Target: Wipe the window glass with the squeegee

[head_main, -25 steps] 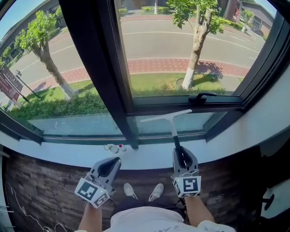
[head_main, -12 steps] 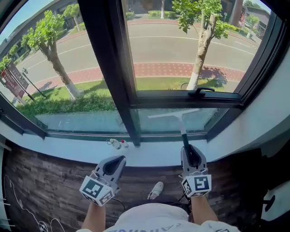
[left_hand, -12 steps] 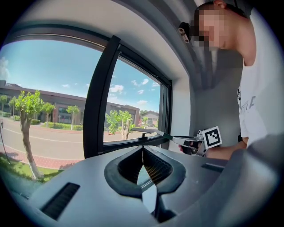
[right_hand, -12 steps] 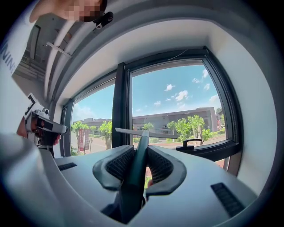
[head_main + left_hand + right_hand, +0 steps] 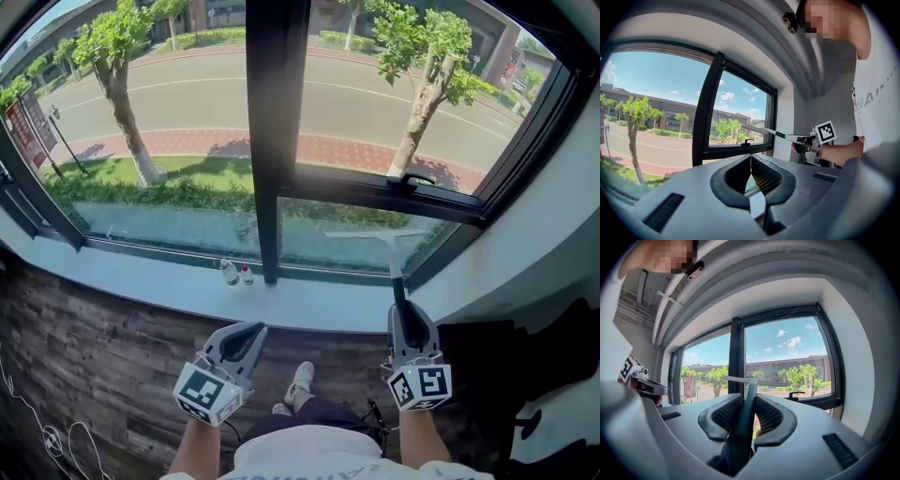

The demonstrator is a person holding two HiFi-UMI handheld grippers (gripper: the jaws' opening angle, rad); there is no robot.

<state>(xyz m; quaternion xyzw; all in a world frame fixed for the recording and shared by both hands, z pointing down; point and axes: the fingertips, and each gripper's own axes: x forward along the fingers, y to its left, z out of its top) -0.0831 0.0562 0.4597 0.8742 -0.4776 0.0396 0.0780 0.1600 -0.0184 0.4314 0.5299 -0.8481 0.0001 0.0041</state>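
The squeegee (image 5: 395,266) has a dark handle and a pale crossbar blade (image 5: 374,234). My right gripper (image 5: 404,324) is shut on the handle and points the blade at the lower right window glass (image 5: 328,236); whether the blade touches the glass is unclear. In the right gripper view the handle (image 5: 743,413) runs up between the jaws of the right gripper (image 5: 746,405) to the blade (image 5: 757,380). My left gripper (image 5: 246,339) hangs below the sill, shut and holding nothing. In its own view the left gripper (image 5: 750,160) has its pads together, with the squeegee (image 5: 765,132) off to the right.
A thick dark mullion (image 5: 273,141) splits the window. A black window handle (image 5: 411,177) sits on the right sash above the blade. Two small bottles (image 5: 232,274) stand on the white sill (image 5: 159,283). A shoe (image 5: 300,381) shows on the wooden floor below.
The head view has swung, so the mullion now sits further right and the sill further off. The right gripper still holds the squeegee toward the lower right pane. The left gripper stays shut.
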